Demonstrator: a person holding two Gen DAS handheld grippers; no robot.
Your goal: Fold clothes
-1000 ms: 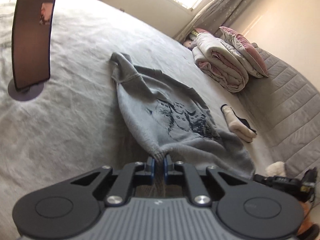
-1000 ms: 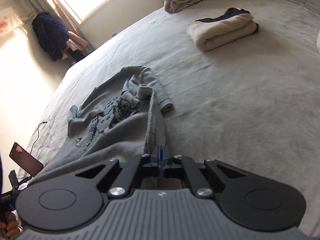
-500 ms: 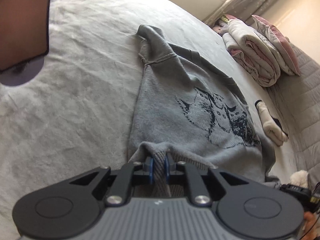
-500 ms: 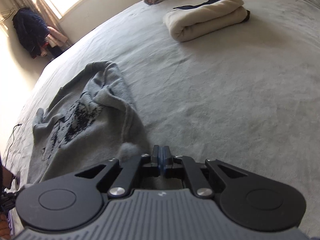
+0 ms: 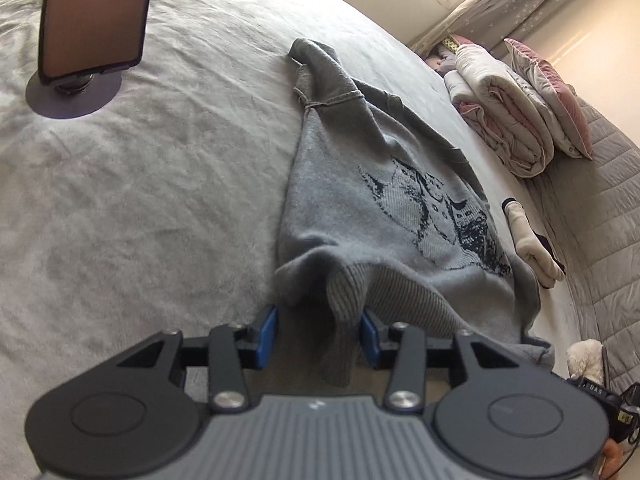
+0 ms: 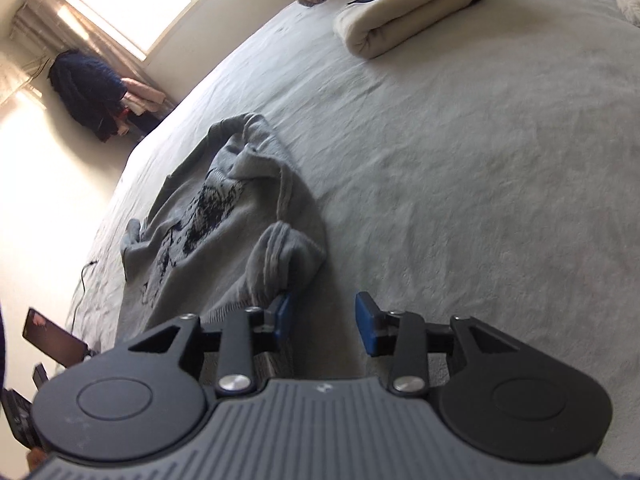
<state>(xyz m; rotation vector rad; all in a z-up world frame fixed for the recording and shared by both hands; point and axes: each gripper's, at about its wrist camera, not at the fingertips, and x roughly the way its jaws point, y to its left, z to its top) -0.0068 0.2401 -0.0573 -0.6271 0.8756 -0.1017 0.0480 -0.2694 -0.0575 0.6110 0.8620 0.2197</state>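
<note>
Opening its jaws, the left gripper (image 5: 318, 330) hangs low over the near hem of the grey sweater (image 5: 384, 208), and a ribbed fold of that hem droops between the blue pads (image 5: 267, 330) without being pressed. The right gripper (image 6: 326, 322) is opening too; its left pad sits against the bunched corner of the sweater, while the gap between the pads shows only the bedcover (image 6: 460, 168).

The sweater lies spread on the bedcover, its dark cat print face up, running away from both grippers toward the window side of the room.

Beyond the sweater, each camera adds something of its own. Only the left wrist view shows the phone on a round stand (image 5: 90, 20) up close, left of the sweater, and the quilted headboard (image 5: 600, 216) with a stack of folded duvets (image 5: 508, 116) and a pink pillow (image 5: 548, 88) right of the sweater. It sees the cream folded garment (image 5: 532, 248) edge-on, just past the sweater's right side. The right wrist view shows that same cream bundle as a broad roll well beyond the sweater, and alone shows the window (image 6: 132, 4) and a dark jacket (image 6: 86, 92) hanging in the far corner. A cable (image 6: 82, 284) trails on the cover left of the sweater.
</note>
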